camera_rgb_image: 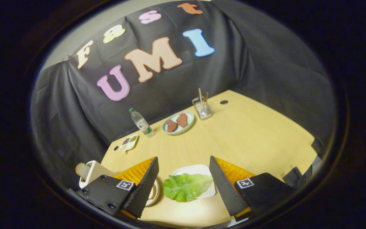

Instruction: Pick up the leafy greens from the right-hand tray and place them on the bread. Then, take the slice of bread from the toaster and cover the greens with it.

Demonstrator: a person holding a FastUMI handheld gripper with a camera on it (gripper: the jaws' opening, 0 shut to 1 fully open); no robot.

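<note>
Jaws stood wide apart and empty, framing the lettuce leaf [186, 187] on its white tray [209, 190], seemingly ready to grasp it.

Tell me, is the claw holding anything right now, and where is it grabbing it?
Nothing is held. The claw is open, its fingers spread on either side of the crinkly green lettuce leaf, which lies on the white rectangular tray, untouched.

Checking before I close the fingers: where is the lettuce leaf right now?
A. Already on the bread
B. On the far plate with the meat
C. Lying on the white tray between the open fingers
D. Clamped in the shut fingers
C. The lettuce leaf lies on the white tray, between the fingers of the gripper, which are spread wide and touch nothing.
</note>
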